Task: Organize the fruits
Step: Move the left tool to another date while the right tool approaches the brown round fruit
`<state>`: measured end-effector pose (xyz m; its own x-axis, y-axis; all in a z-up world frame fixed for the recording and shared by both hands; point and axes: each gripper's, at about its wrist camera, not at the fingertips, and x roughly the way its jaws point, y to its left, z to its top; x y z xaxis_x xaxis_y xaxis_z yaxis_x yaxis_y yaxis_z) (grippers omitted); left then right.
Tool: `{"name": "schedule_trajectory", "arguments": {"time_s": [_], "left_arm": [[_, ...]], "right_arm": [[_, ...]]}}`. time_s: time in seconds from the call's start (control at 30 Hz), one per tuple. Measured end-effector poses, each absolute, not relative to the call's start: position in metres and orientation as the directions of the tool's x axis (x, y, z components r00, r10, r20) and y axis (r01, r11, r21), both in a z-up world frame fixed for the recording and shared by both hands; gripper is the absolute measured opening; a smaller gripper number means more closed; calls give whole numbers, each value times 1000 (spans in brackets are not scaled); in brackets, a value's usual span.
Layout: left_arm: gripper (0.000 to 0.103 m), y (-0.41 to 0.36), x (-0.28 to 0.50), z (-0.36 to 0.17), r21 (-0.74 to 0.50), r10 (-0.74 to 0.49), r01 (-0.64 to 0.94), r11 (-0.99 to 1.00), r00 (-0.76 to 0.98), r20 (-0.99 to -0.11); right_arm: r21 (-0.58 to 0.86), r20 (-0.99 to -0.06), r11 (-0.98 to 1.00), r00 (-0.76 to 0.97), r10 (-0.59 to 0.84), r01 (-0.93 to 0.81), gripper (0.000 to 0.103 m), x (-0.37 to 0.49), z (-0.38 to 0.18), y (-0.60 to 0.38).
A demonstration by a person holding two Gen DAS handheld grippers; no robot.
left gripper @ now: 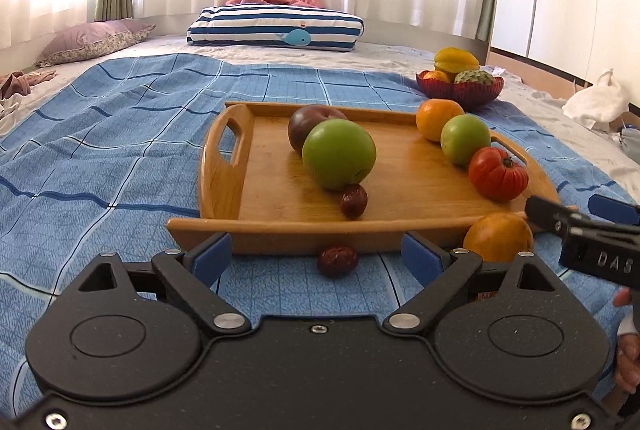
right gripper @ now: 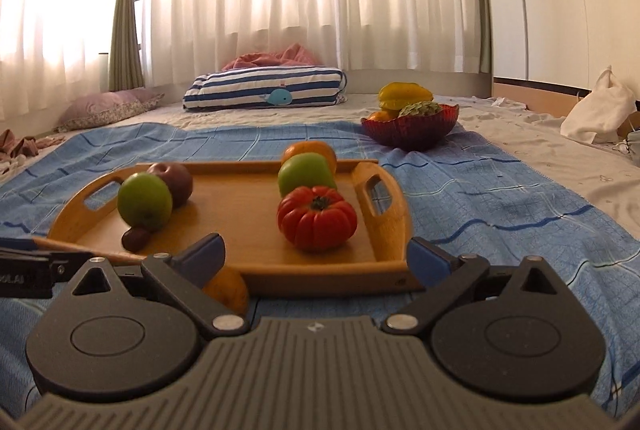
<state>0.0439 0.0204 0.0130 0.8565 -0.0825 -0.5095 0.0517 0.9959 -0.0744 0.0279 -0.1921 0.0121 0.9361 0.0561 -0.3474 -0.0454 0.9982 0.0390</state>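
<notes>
Two grippers, left gripper (left gripper: 316, 250) and right gripper (right gripper: 316, 254), jaws apart, nothing clamped. Wrinkled date (left gripper: 337, 260) lies on the checked blue blanket (left gripper: 100, 150) between the left jaws. Smooth orange fruit (left gripper: 498, 236) just beside the wooden tray (left gripper: 224, 158). On it: round green apple (left gripper: 338, 154), ribbed tomato (left gripper: 498, 172). Beyond, a fluted red bowl (left gripper: 460, 90) of fruit.

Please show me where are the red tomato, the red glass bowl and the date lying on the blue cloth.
red tomato (right gripper: 317, 218), right wrist view, on its ribbed front.
red glass bowl (right gripper: 408, 132), right wrist view, on its outer wall.
date (left gripper: 337, 261), left wrist view, on its middle.
</notes>
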Motion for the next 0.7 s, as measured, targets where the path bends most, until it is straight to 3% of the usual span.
{"name": "schedule_trajectory", "arguments": {"time_s": [0.3, 0.7], "left_arm": [[91, 20, 42, 7, -87, -77, 38, 995, 855, -512], [89, 18, 41, 5, -100, -90, 46, 994, 856, -509]], "right_arm": [[46, -310, 993, 943, 118, -109, 103, 18, 8, -181], [25, -330, 988, 932, 150, -150, 101, 19, 0, -169]]}}
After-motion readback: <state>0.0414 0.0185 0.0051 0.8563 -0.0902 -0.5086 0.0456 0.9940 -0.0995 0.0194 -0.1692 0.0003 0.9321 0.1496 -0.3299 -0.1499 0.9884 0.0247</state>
